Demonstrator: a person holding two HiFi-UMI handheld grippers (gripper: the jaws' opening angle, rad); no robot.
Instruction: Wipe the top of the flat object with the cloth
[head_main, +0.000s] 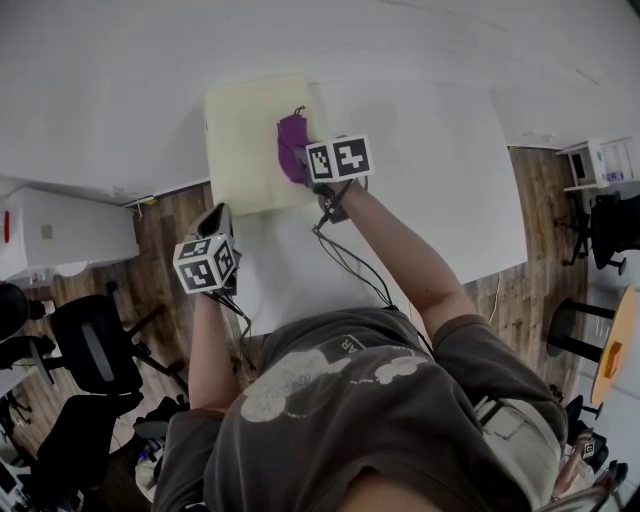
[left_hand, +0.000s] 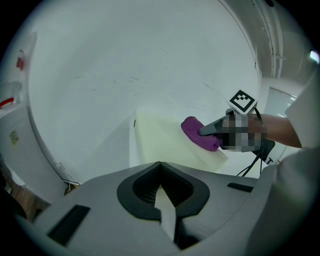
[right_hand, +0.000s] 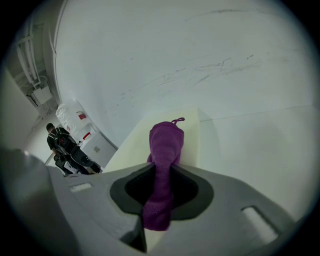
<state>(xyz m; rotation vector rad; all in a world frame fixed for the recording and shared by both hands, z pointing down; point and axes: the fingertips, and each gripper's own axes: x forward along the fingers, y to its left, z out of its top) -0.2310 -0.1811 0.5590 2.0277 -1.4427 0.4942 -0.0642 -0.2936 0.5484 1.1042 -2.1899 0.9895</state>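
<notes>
One white table (head_main: 430, 150) is carrying a pale yellow flat board (head_main: 245, 140) at its far left corner. The purple cloth (head_main: 291, 145) is lying on the board's top near its right edge, with its long axis running away from the person, so most of the unwiped surface is lying to the cloth's left. The right gripper (head_main: 305, 168) is reaching in from the near side on an outstretched arm, jaws clamping the cloth's near end. The left gripper (head_main: 214, 218) is hovering just short of the board's near edge, arm bent, jaws pressed together and empty.
</notes>
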